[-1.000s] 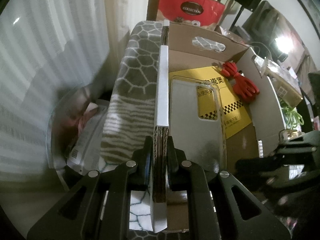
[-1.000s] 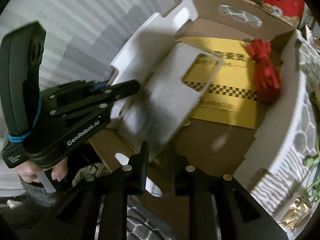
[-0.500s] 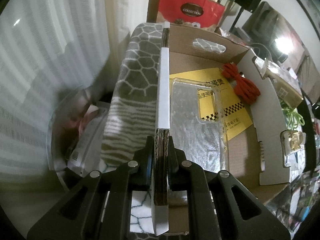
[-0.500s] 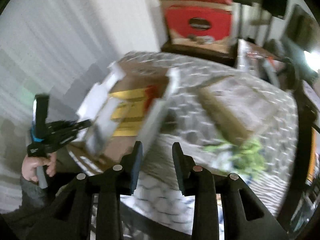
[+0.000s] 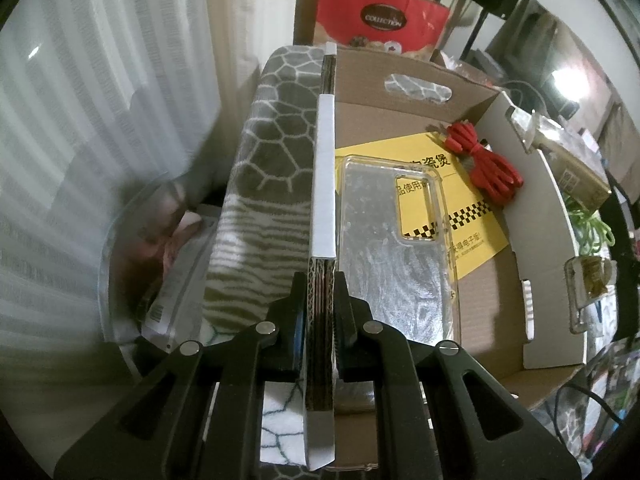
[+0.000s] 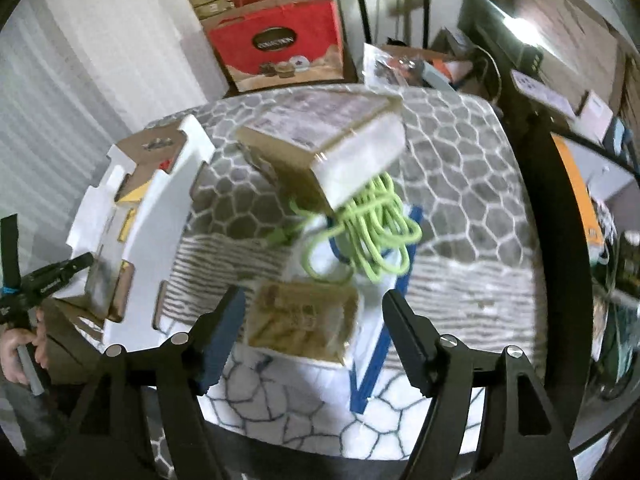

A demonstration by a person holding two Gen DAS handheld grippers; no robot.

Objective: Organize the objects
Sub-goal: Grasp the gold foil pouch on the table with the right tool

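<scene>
My left gripper [image 5: 320,292] is shut on the near wall of the cardboard box [image 5: 325,184]. Inside the box lie a clear phone case [image 5: 396,248], a yellow leaflet [image 5: 460,200] and a red coiled cable [image 5: 488,160]. My right gripper [image 6: 312,316] is open and empty above the table. Between its fingers shows a small clear packet with brown contents [image 6: 300,324]. Beyond it lie a green coiled cable [image 6: 368,232] and a flat brown-and-white box [image 6: 324,152]. The cardboard box [image 6: 140,216] stands at the left in the right wrist view.
The table has a grey honeycomb-patterned cloth [image 6: 460,168]. A red gift bag [image 6: 280,44] stands behind the table. A clear bin with clutter [image 5: 160,264] sits below the table's left side. More clutter lies at the far right [image 6: 560,92].
My right gripper let go of the phone case in the box, pulled back to the right and opened wide over the packet. My left gripper kept its hold on the box wall.
</scene>
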